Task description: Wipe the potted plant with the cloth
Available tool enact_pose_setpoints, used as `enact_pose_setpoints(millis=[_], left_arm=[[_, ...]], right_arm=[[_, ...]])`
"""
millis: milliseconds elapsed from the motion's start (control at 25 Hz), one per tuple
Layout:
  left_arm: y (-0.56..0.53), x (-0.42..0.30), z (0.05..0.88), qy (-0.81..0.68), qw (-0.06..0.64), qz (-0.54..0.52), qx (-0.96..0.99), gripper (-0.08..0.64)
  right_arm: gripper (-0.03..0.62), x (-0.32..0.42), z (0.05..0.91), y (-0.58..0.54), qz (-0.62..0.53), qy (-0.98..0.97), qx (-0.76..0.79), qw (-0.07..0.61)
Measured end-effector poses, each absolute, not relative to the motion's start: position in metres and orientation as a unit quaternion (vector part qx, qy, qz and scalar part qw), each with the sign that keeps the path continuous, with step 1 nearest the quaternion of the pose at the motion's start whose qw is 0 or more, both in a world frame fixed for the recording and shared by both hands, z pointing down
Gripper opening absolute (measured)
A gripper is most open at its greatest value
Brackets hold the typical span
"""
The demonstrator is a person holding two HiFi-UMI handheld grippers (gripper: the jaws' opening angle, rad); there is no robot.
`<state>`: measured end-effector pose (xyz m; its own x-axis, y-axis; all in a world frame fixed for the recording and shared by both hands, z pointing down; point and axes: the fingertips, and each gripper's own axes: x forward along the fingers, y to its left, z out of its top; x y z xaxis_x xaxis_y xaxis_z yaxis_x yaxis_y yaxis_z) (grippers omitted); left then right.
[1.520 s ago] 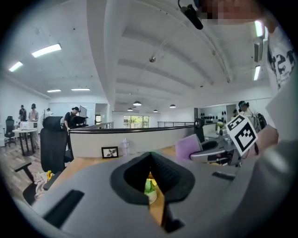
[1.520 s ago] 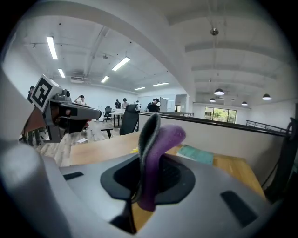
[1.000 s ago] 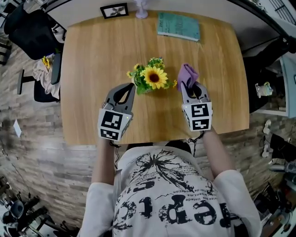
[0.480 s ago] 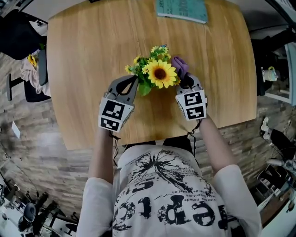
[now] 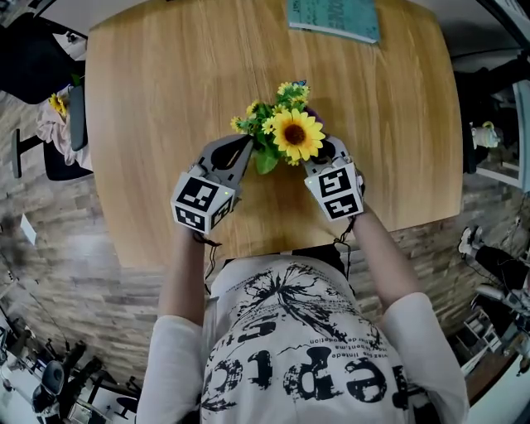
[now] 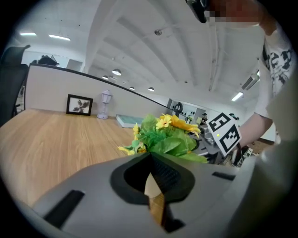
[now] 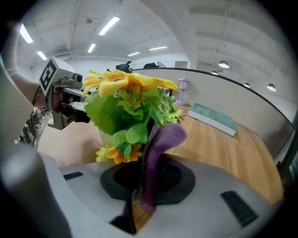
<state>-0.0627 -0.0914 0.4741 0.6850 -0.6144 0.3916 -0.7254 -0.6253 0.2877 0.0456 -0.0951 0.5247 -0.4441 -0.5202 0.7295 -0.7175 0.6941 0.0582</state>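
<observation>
The potted plant (image 5: pixel 286 132), a sunflower with small yellow blooms and green leaves, stands mid-table between my two grippers. My left gripper (image 5: pixel 246 147) is shut and holds nothing, its tips right at the plant's left leaves (image 6: pixel 167 139). My right gripper (image 5: pixel 330 153) is shut on a purple cloth (image 7: pixel 160 148). The cloth stands up from the jaws and presses against the leaves and stems (image 7: pixel 125 111) on the plant's right side. From the head view the flowers hide nearly all of the cloth. The pot itself is hidden under the foliage.
A teal book (image 5: pixel 333 18) lies at the far edge of the wooden table (image 5: pixel 149 124). A framed picture (image 6: pixel 79 104) and a small white vase (image 6: pixel 106 103) stand at the back. A chair with clothes (image 5: pixel 70 124) is left of the table.
Both grippers have come down and closed in on the plant. The right one has brought the cloth from beside the flowers into the foliage.
</observation>
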Motion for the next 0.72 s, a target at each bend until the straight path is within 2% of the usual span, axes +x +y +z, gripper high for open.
enact_pose_setpoints(millis=[720], left_arm=[[-0.091,-0.062,0.474,-0.358,0.190,0.121,0.906,0.002]], right_arm=[[0.072,0.045,0.527,-0.058,0.164,-0.838,0.335,0.398]])
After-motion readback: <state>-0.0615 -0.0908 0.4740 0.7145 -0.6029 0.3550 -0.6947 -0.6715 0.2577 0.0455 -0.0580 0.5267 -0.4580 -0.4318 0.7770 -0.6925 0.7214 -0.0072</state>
